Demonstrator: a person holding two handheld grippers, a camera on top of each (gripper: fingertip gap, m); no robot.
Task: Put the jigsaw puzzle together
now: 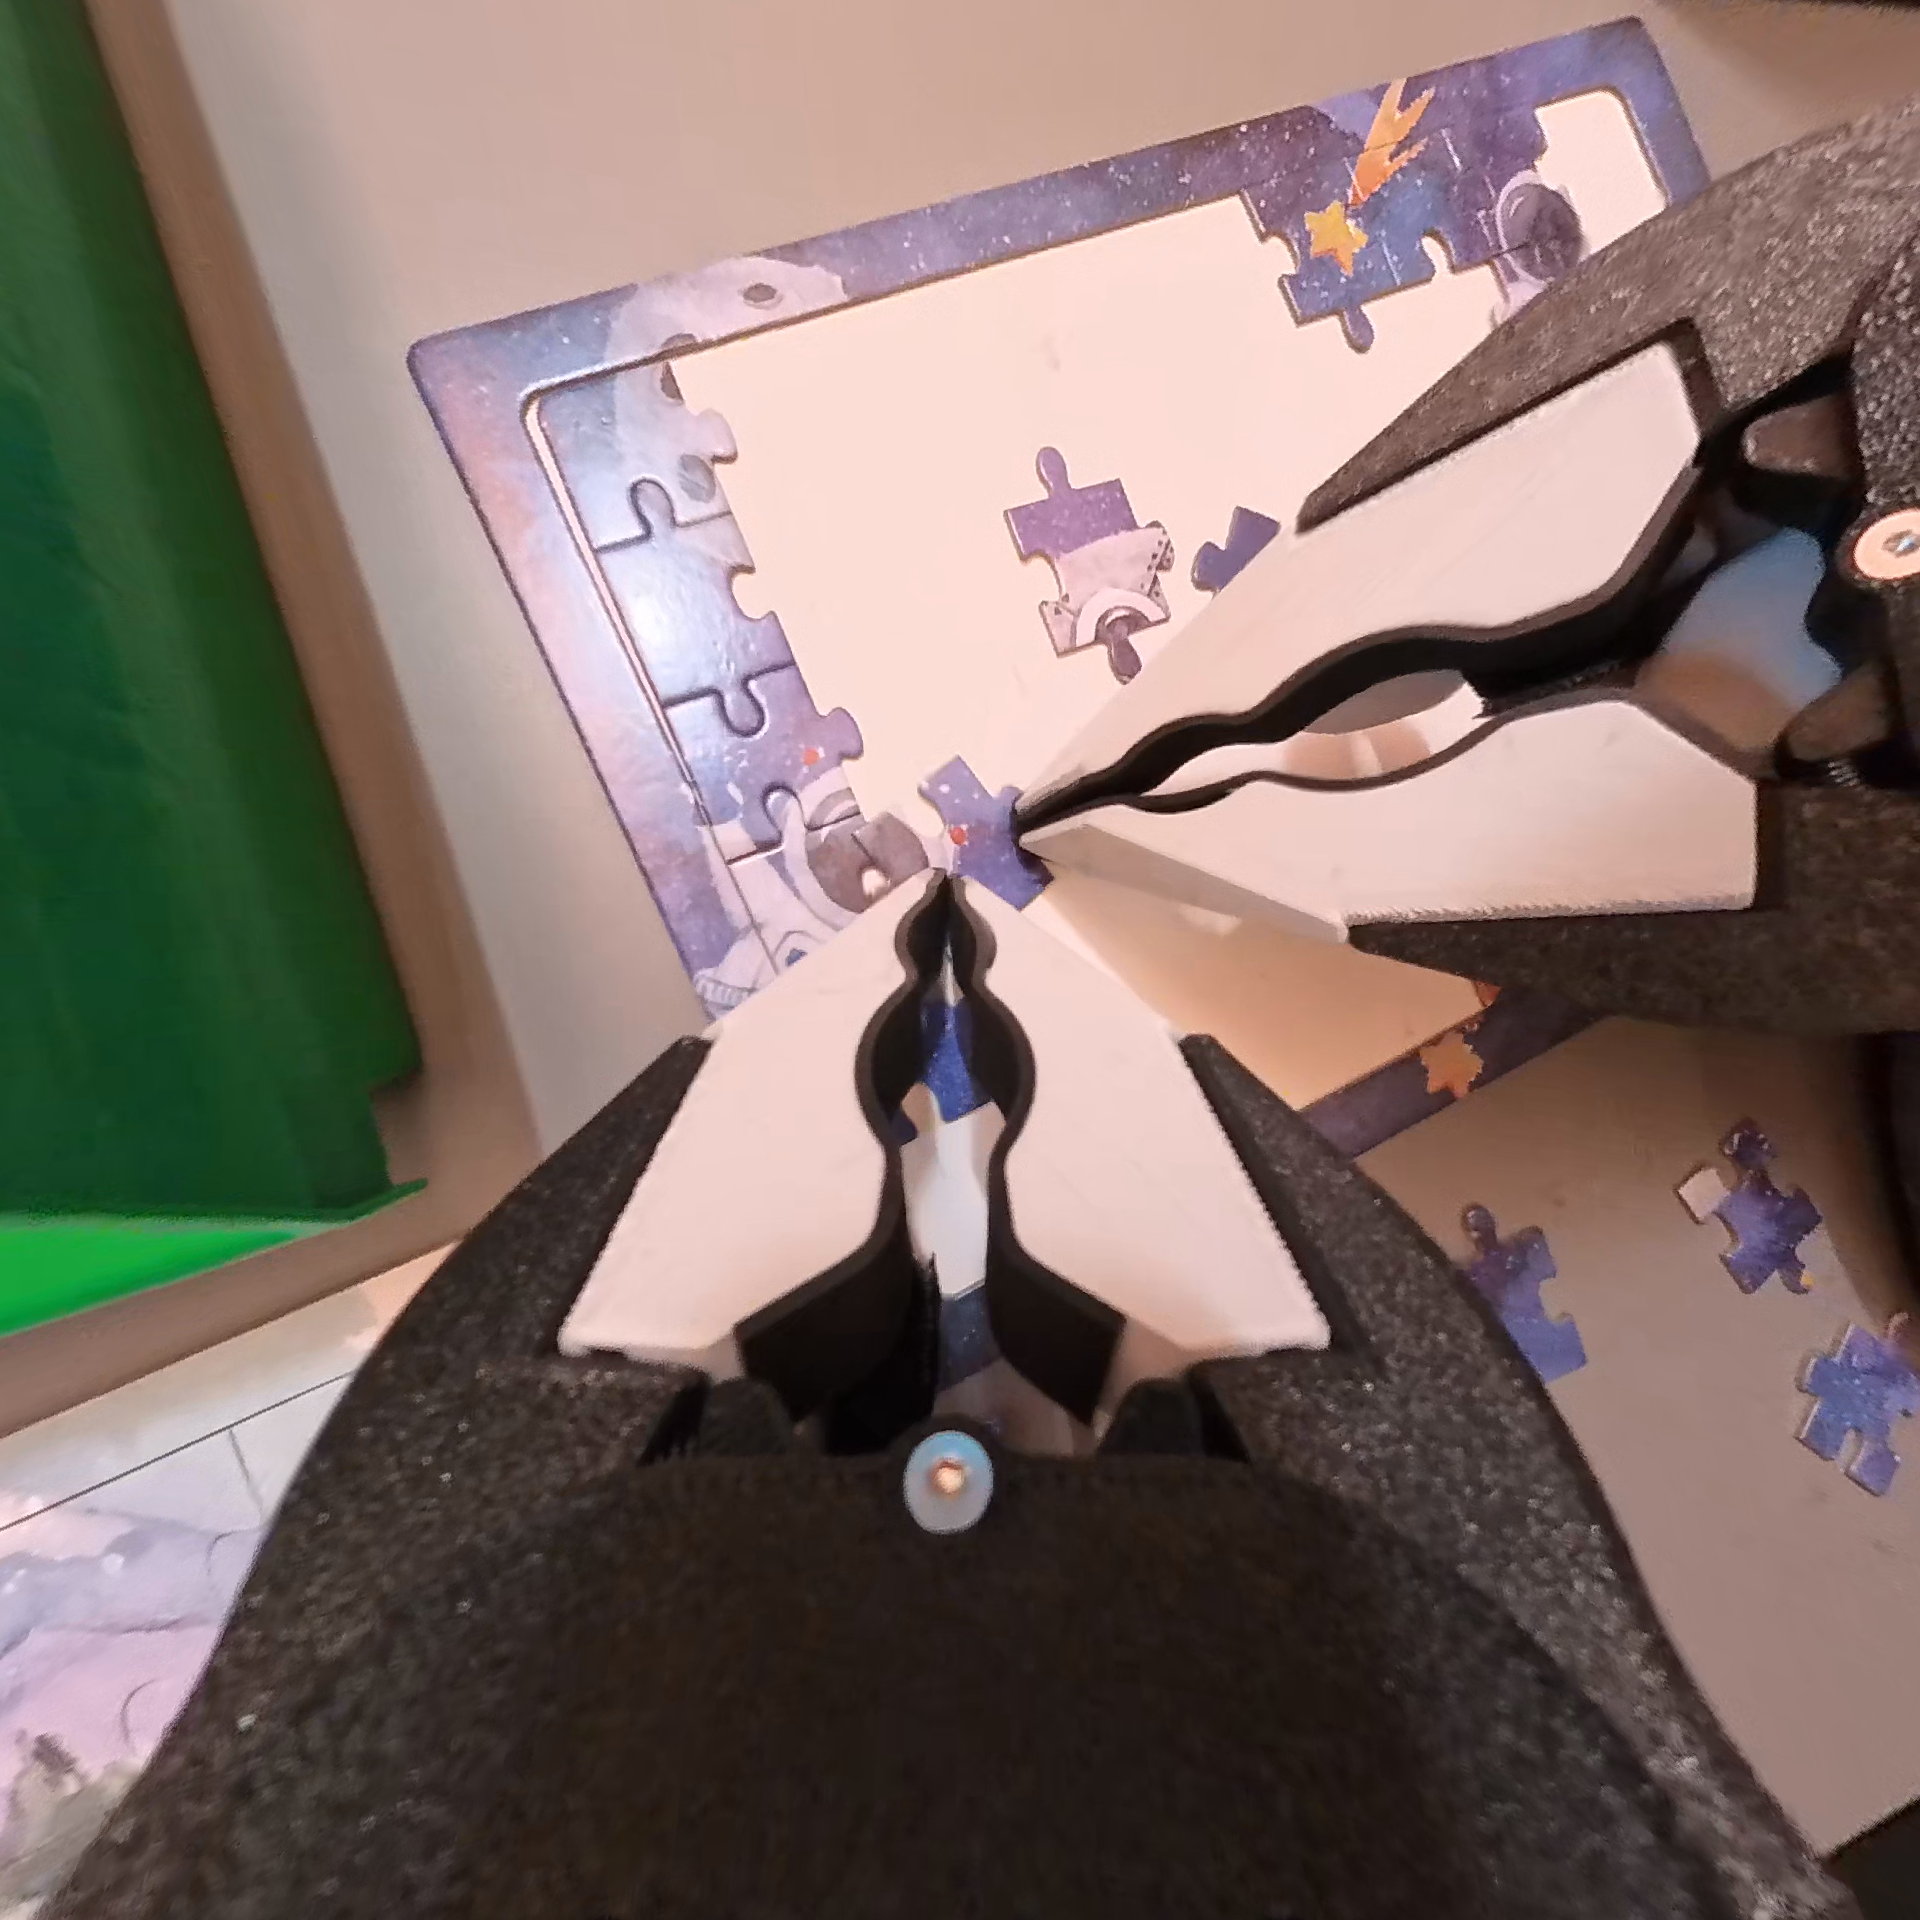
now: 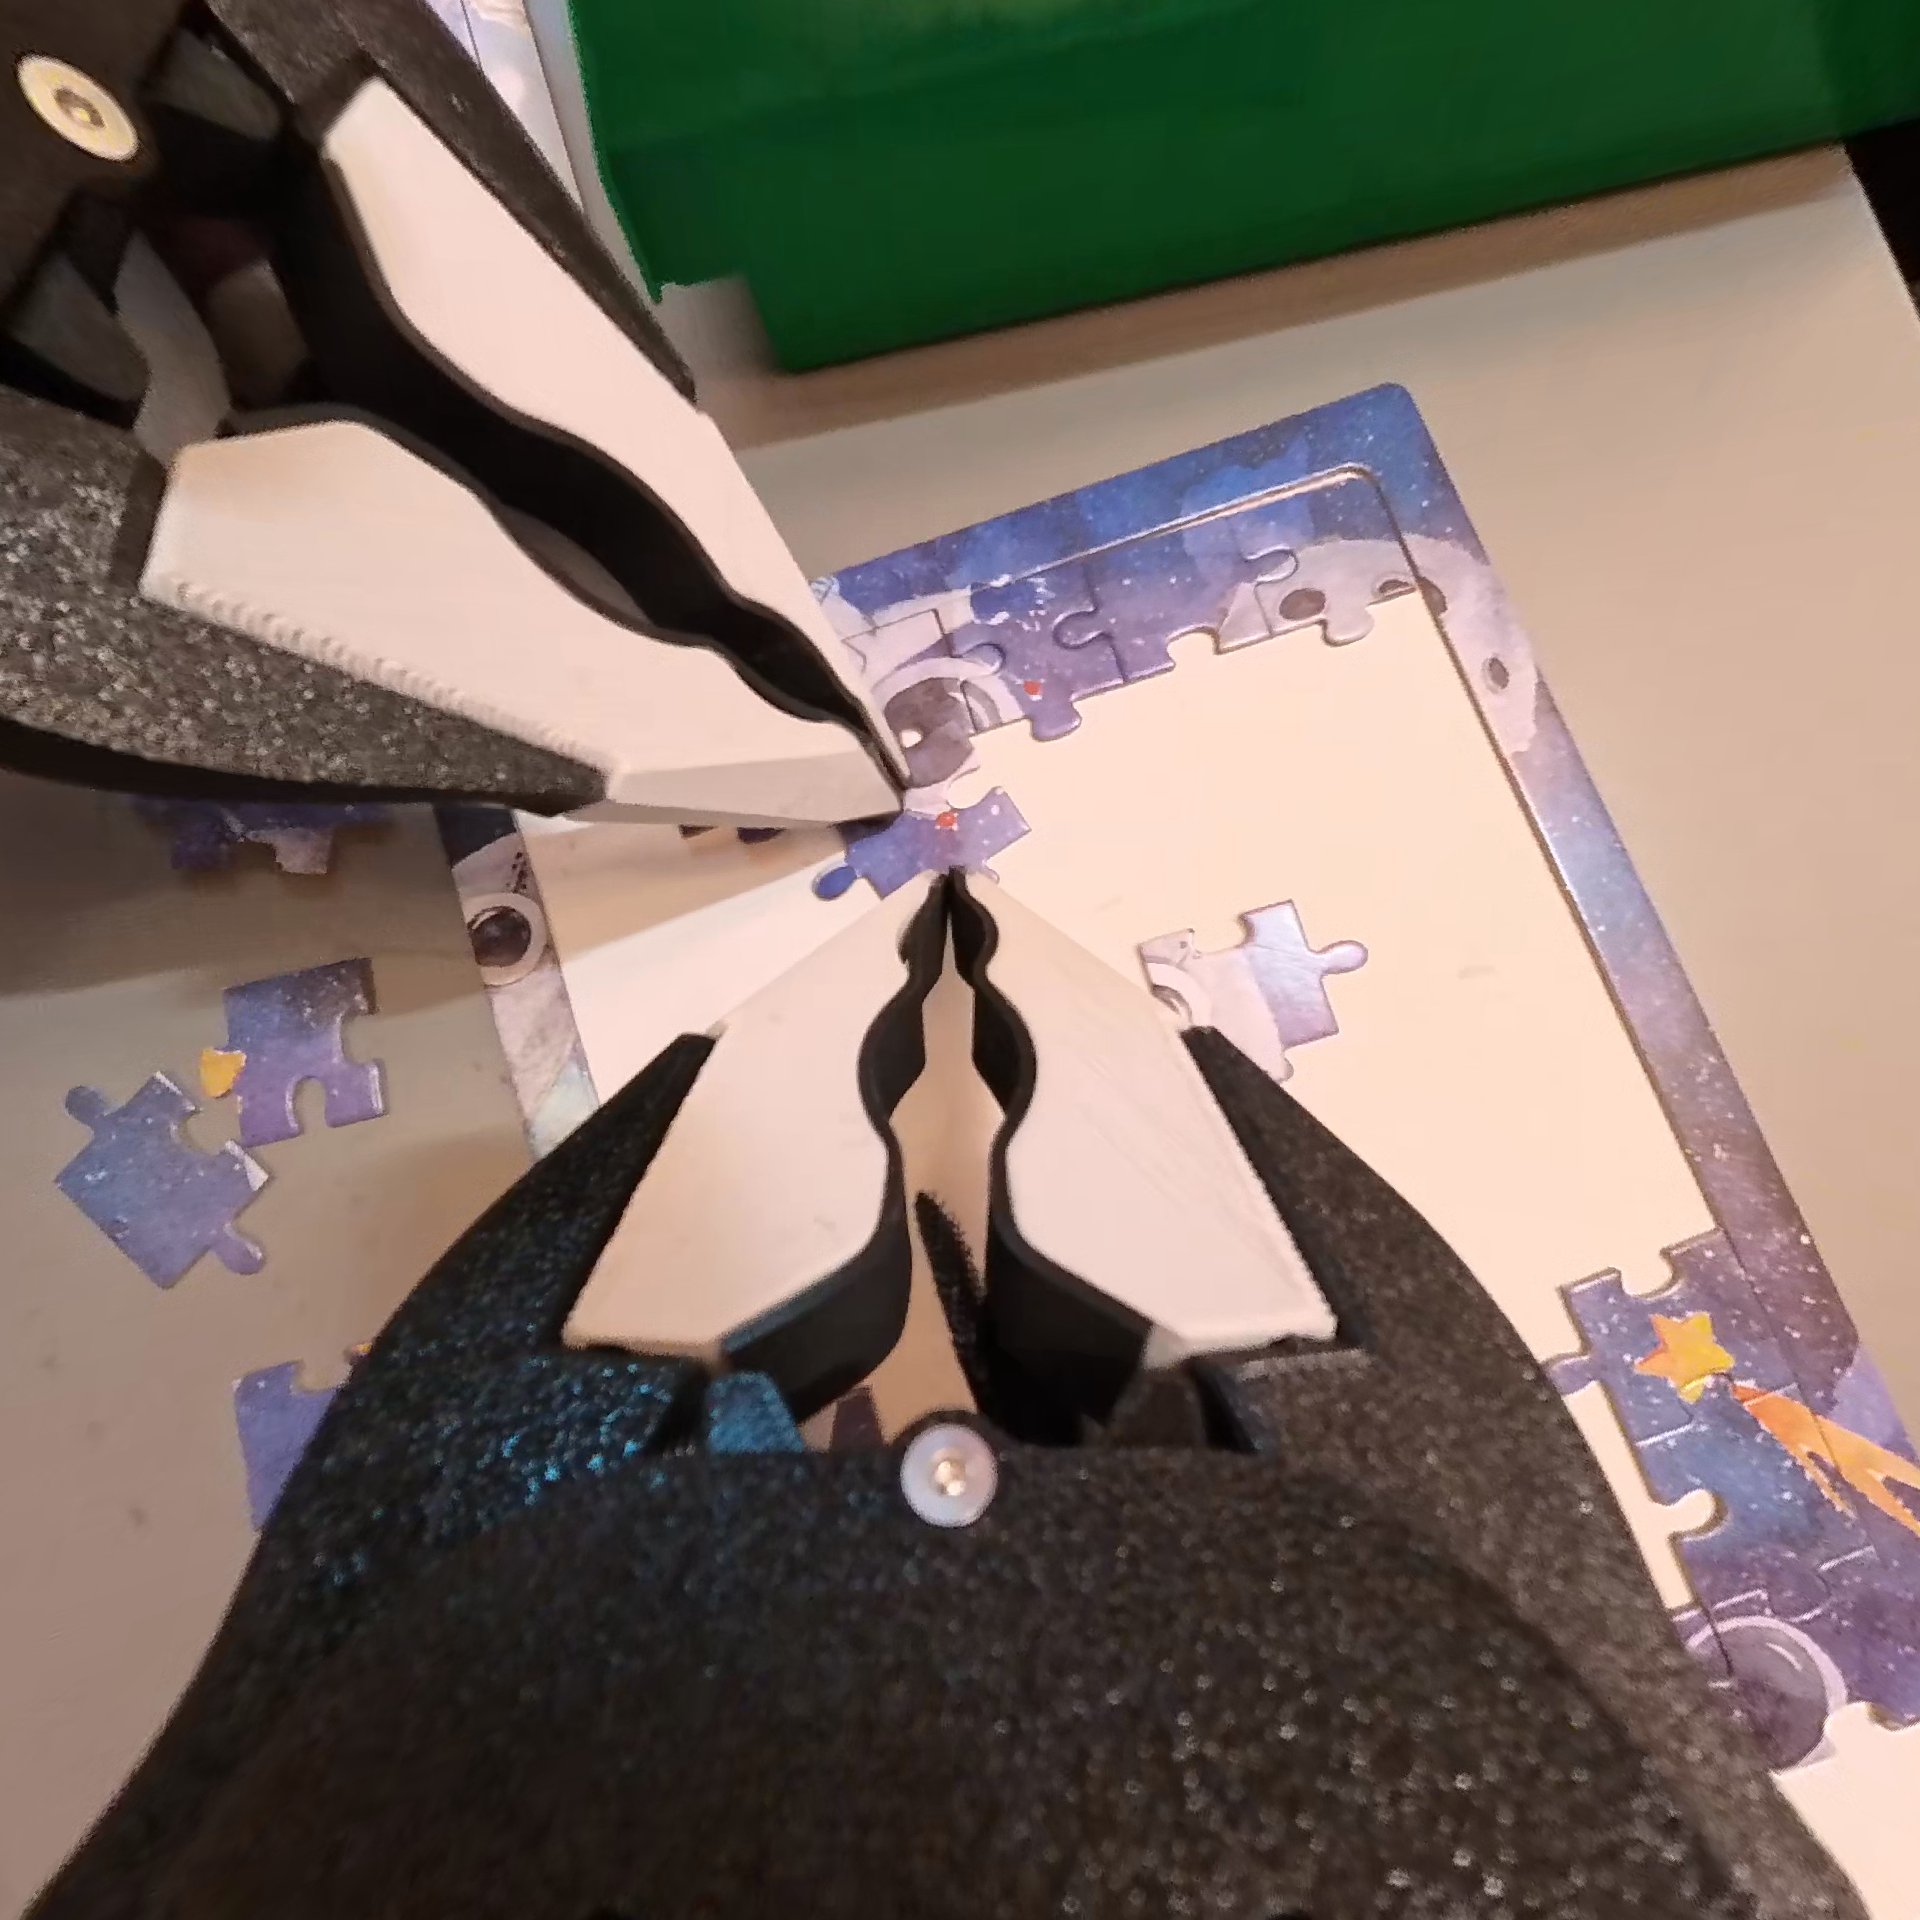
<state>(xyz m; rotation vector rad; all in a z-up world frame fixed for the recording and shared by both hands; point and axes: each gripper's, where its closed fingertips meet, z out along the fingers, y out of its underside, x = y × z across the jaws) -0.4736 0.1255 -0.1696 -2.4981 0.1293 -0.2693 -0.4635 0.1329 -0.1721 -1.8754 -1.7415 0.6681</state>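
My right gripper [image 2: 951,883] pinches a blue piece [image 2: 940,836] by its near edge, just over the tray [image 2: 1475,665]. My left gripper [image 1: 945,883] is pressed together, its tips touching that piece's other side — right beside the fitted pieces [image 1: 717,644] along the frame. One loose piece [image 2: 1247,977] lies in the tray right of my right fingers; spare pieces [image 2: 229,1112] lie on the table [image 2: 156,1455] to the left.

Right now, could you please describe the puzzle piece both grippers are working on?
Look inside the puzzle tray, near the assembled astronaut corner. A small blue starry piece with red dots sits where both grippers' fingers meet, unlike the loose grey-and-purple piece lying alone mid-tray.
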